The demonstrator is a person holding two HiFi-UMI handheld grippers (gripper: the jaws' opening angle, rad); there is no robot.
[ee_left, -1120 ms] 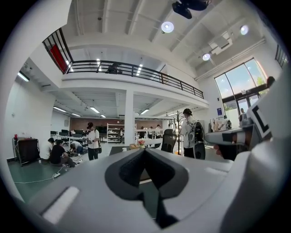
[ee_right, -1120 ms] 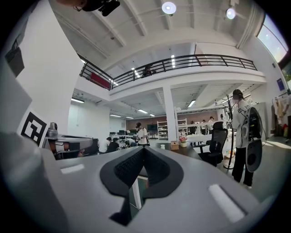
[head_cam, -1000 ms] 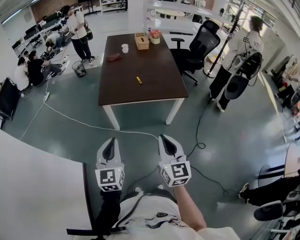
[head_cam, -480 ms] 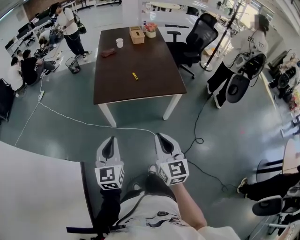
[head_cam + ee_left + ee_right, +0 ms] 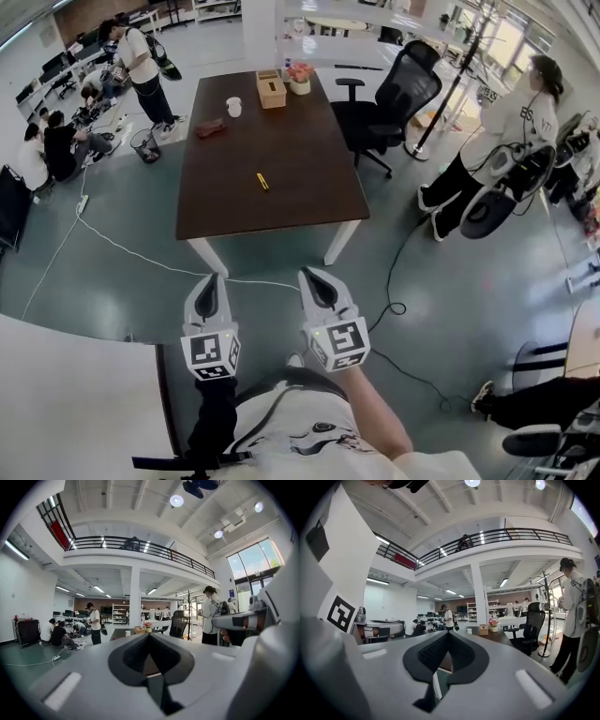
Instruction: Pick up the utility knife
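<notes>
Ahead of the person stands a dark table (image 5: 314, 178). Short of it, the left gripper (image 5: 210, 285) and right gripper (image 5: 313, 281) are both clenched, holding nothing. The yellow utility knife (image 5: 262, 182) lies mid-tabletop, well apart from both.

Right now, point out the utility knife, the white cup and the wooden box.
utility knife (image 5: 262, 182), head view, middle of its yellow body.
white cup (image 5: 233, 107), head view, its side wall.
wooden box (image 5: 271, 91), head view, its top face.
</notes>
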